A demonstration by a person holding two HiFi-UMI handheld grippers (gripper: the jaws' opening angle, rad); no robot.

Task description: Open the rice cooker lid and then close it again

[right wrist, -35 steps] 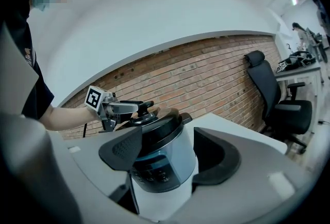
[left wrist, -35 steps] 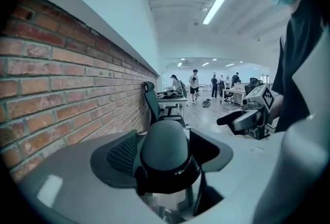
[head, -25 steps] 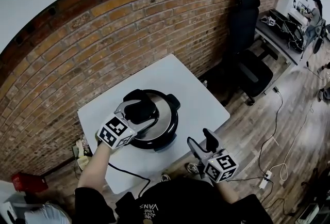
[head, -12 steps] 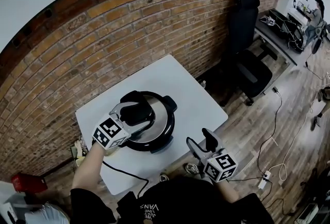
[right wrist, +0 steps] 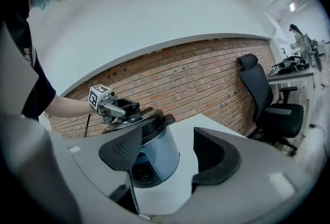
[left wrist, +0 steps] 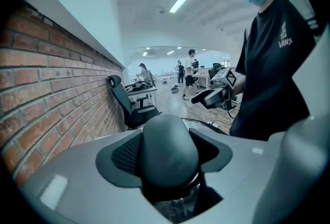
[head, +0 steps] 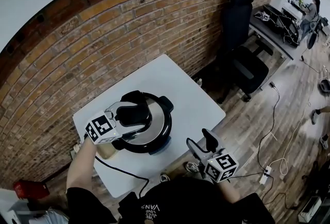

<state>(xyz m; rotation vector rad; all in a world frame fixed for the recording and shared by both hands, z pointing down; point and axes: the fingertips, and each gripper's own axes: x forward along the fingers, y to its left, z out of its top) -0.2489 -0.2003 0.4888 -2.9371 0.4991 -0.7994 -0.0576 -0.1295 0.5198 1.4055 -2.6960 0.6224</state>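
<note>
Steel lid [head: 157, 124] ajar, black handle [head: 135, 113] in left tongs [head: 129, 114].

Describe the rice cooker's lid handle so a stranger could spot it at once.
Beside the brick wall stands a white table carrying one round rice cooker with a shiny steel lid. The handle is the rounded black knob on top of that lid, the only part clamped between the left gripper's jaws; the right gripper hangs open, apart.
</note>
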